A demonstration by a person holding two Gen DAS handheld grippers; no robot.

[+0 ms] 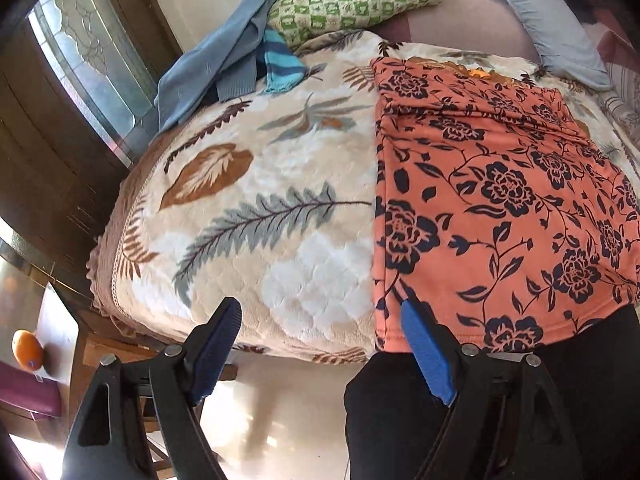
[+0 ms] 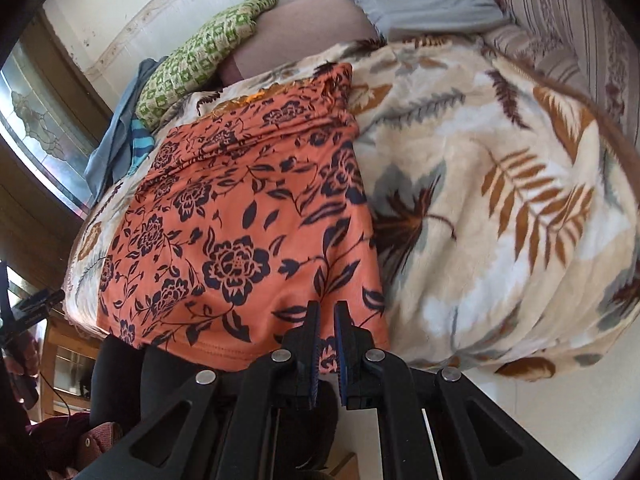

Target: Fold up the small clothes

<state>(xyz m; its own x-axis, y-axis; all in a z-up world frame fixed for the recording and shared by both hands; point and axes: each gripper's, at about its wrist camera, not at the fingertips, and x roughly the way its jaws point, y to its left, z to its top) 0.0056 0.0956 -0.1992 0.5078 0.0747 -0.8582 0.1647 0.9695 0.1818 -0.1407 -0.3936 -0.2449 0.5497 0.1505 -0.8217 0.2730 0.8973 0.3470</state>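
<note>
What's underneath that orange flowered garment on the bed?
The orange flowered garment lies on a cream leaf-print blanket, visible around it. Whatever is directly beneath the cloth is covered.

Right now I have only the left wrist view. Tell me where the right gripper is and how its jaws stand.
Observer: The right gripper is over the near hem of the orange floral garment, close to its right corner.
Operator: Give me the jaws.
Observer: They are all but closed, with only a thin slit between them. I cannot tell whether they pinch any cloth.
Operator: Describe the garment's right edge.
Observer: It runs fairly straight from far to near, with the leaf-print blanket uncovered beside it.
</note>
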